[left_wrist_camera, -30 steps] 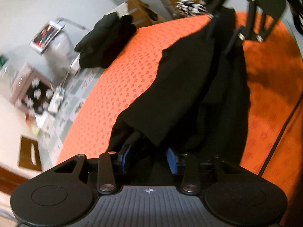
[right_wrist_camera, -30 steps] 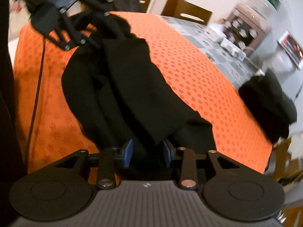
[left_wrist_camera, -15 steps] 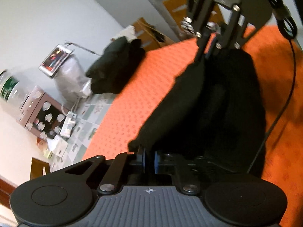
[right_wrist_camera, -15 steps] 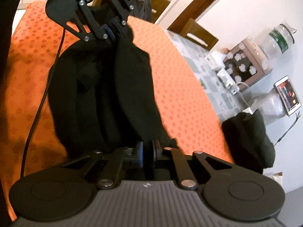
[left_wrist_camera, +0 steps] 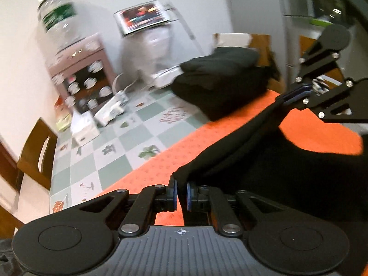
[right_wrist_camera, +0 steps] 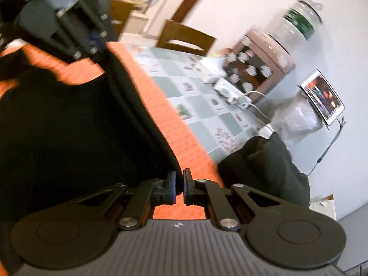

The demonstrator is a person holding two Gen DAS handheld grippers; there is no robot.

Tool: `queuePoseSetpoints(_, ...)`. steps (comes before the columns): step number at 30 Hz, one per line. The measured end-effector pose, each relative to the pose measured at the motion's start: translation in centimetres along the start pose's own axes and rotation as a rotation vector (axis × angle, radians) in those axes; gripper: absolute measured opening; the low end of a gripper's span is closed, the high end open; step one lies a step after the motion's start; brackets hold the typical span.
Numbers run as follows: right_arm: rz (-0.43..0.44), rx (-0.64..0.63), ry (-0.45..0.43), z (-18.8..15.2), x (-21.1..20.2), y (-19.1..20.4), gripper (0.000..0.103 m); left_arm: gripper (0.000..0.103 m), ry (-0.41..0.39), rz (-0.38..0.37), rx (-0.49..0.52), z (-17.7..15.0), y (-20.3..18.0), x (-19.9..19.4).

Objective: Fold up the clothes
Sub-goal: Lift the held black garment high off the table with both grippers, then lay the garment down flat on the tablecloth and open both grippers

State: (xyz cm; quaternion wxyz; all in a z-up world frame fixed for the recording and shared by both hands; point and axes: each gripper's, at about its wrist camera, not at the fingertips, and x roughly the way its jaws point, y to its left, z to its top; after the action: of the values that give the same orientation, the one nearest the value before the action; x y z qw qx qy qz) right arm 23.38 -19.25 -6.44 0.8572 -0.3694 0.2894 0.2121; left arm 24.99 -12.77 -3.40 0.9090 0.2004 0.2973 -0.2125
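Observation:
A black garment (left_wrist_camera: 264, 161) is stretched above the orange cloth (left_wrist_camera: 149, 172) on the table. My left gripper (left_wrist_camera: 181, 187) is shut on one corner of its edge. The taut edge runs up to my right gripper (left_wrist_camera: 299, 92), which pinches the other corner. In the right wrist view the right gripper (right_wrist_camera: 179, 184) is shut on the garment (right_wrist_camera: 80, 126), whose body hangs to the left. The left gripper (right_wrist_camera: 94, 38) shows at the top left, holding the far end. Both views are blurred by motion.
A pile of black clothes (left_wrist_camera: 220, 85) (right_wrist_camera: 264, 170) lies at the edge of the orange cloth. On the checked tablecloth (left_wrist_camera: 110, 151) beyond are a power strip (left_wrist_camera: 110, 110), a box of cups (left_wrist_camera: 85, 78), a water bottle (left_wrist_camera: 59, 23) and a tablet (left_wrist_camera: 142, 16). A wooden chair (left_wrist_camera: 36, 151) stands at the table's side.
Both grippers closed on the garment's edge, then rose and swept across the table with it. The edge is now pulled taut between them, and the left gripper has rolled.

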Motion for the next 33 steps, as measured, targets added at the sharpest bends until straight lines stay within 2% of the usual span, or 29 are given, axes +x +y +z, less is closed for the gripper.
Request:
queuePoseSetpoints(3, -0.017, 0.021, 0.013, 1.1, 3.6, -2.3, 0.006, 0.009, 0.011, 0.031, -0.046, 1.9, 2.2, 3.3)
queuePoseSetpoints(6, -0.021, 0.039, 0.034, 1.9, 7.6, -4.4, 0.006, 0.010, 0.058, 0.036, -0.082, 3.1, 4.0, 7.5)
queuePoseSetpoints(12, 0.058, 0.075, 0.127, 1.4, 16.8, -7.4, 0.006, 0.010, 0.173, -0.003, -0.110, 2.1, 5.7, 15.0)
queuePoseSetpoints(17, 0.092, 0.091, 0.172, 0.4, 21.5, -7.8, 0.007, 0.011, 0.241, -0.047, -0.166, 0.8, 6.3, 19.0)
queuePoseSetpoints(21, 0.086, 0.116, 0.186, -0.4, 23.9, -7.8, 0.008, 0.013, 0.226, -0.029, -0.256, 0.1, 7.8, 20.3)
queuePoseSetpoints(24, 0.085, 0.154, 0.174, -0.8, 24.5, -8.2, 0.014, 0.019, 0.211, -0.012, -0.335, 0.1, 9.7, 20.6)
queuePoseSetpoints(28, 0.089, 0.205, 0.147, -0.9, 23.6, -8.2, 0.027, 0.023, 0.205, 0.004, -0.387, 0.1, 11.2, 19.7)
queuePoseSetpoints(33, 0.041, 0.244, 0.125, -0.7, 20.5, -8.4, 0.028, 0.026, 0.194, 0.014, -0.426, -0.1, 11.6, 16.4)
